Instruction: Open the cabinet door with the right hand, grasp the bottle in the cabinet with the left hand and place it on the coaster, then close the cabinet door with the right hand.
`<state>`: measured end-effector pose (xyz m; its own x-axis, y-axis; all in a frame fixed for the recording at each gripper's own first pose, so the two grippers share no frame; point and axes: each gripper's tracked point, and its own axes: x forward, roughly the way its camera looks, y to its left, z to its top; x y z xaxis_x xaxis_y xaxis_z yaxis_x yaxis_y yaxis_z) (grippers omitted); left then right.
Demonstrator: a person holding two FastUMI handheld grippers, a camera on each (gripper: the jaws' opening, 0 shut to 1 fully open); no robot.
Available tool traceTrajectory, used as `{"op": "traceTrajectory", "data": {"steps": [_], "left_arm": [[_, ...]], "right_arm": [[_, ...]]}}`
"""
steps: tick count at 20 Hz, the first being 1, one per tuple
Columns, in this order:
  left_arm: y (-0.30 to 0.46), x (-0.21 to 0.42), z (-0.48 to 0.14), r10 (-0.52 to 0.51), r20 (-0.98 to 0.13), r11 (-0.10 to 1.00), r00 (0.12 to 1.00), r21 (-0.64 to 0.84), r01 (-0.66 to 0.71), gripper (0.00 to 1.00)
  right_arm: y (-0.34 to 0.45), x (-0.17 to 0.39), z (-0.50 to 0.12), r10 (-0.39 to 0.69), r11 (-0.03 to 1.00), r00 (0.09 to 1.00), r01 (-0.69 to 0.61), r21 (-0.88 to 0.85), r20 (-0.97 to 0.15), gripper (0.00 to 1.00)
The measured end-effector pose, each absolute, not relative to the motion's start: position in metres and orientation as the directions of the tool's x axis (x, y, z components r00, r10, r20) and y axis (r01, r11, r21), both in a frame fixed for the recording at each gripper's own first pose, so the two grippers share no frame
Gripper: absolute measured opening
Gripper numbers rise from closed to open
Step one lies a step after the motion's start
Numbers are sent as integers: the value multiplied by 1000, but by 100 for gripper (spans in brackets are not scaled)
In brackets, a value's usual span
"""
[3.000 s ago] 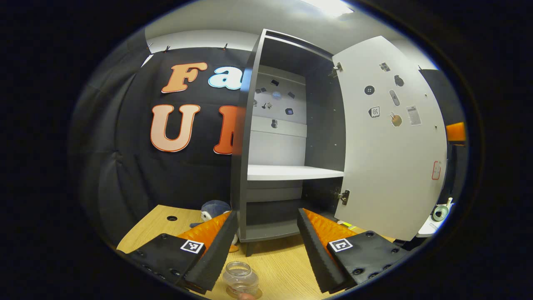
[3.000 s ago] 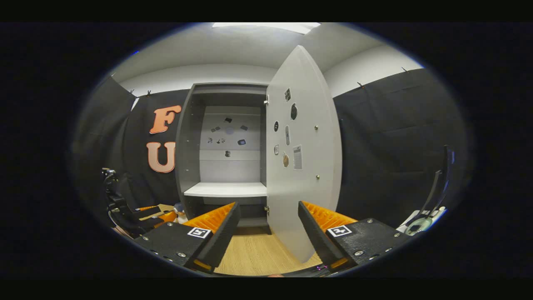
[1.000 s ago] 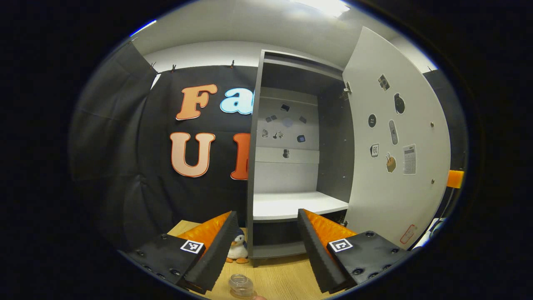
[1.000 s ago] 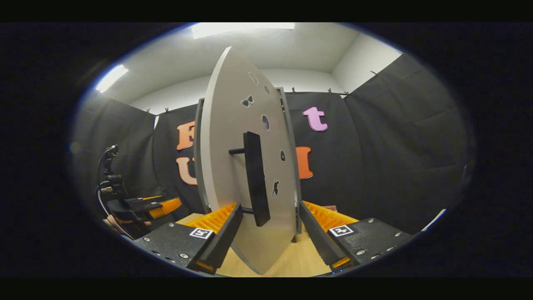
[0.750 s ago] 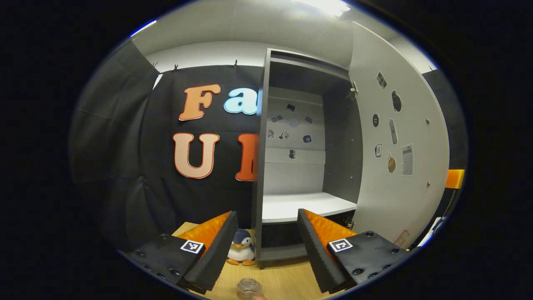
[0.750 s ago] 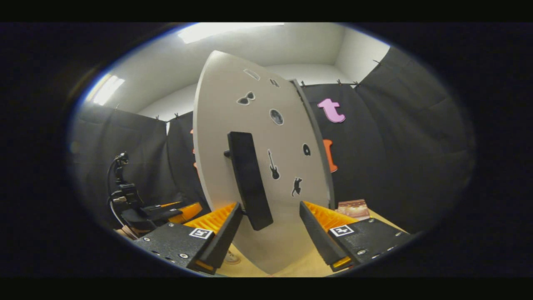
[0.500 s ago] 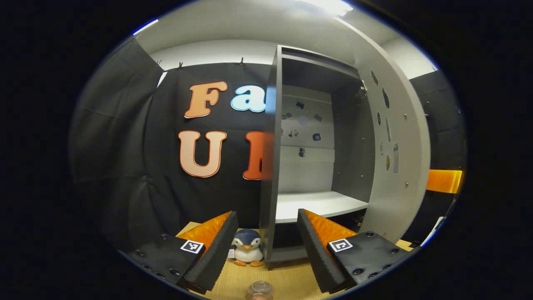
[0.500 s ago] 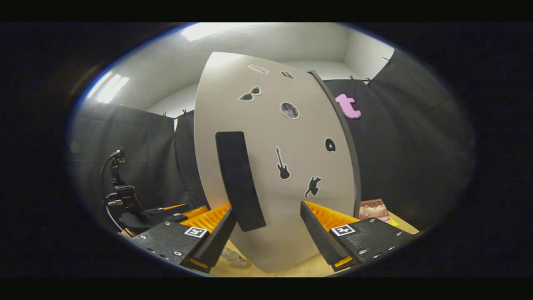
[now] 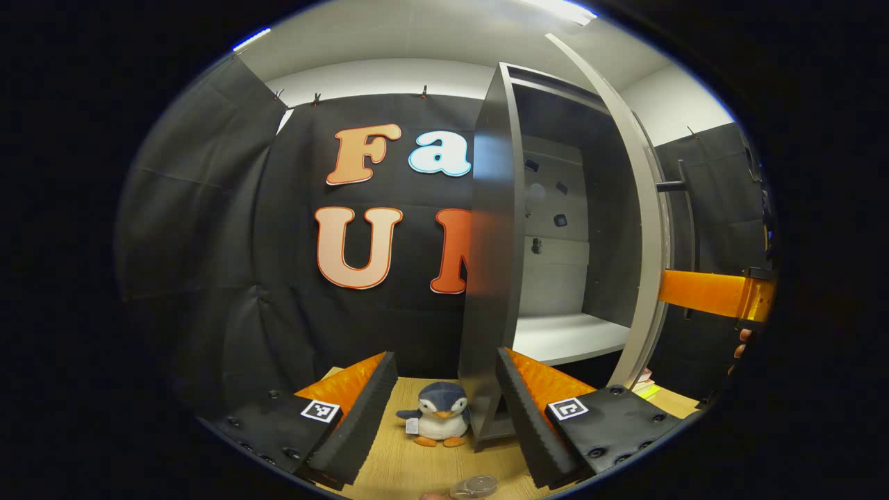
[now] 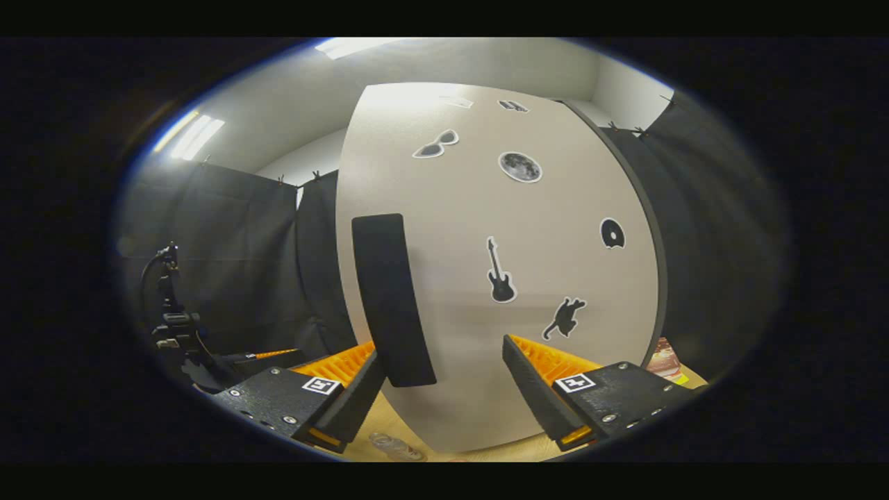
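The cabinet point(image 9: 500, 278) stands on the wooden table point(image 9: 410, 472), and its door point(image 9: 642, 229) hangs partly ajar, seen nearly edge-on in the left gripper view, with a white shelf point(image 9: 566, 337) visible inside through the gap. In the right gripper view the door's pale outer face point(image 10: 500, 264) fills the space ahead, dotted with small stickers, and its black bar handle point(image 10: 389, 298) stands upright near the door's left edge. The right gripper point(image 10: 441, 389) is spread wide with nothing between its fingers; the lower end of the handle lies just above and beside its left finger point(image 10: 347, 385), though whether they touch cannot be told. The left gripper point(image 9: 441, 417) is likewise wide apart and empty, held low in front of the cabinet. The bottle point(image 9: 474, 487) is on the table in front of the cabinet, only its clear top showing between the left gripper's fingers. A small penguin toy point(image 9: 437, 414) sits on the table just beside the cabinet's near corner.
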<state>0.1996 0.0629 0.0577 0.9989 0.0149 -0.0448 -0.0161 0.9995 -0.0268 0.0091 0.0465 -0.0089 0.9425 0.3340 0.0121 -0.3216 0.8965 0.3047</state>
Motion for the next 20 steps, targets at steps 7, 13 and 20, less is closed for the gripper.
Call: {"op": "traceTrajectory", "data": {"steps": [7, 13, 20], "left_arm": [[78, 223, 47, -6, -52, 999, 999, -35, 4, 93], [78, 244, 37, -71, -67, 997, 995, -30, 69, 93], [72, 257, 28, -181, -88, 983, 979, -35, 179, 93]], "right_arm": [[65, 37, -10, 334, 894, 942, -313, 322, -13, 97], [65, 35, -12, 243, 937, 969, -224, 268, -41, 96], [66, 44, -13, 138, 954, 990, -125, 271, -31, 96]]}}
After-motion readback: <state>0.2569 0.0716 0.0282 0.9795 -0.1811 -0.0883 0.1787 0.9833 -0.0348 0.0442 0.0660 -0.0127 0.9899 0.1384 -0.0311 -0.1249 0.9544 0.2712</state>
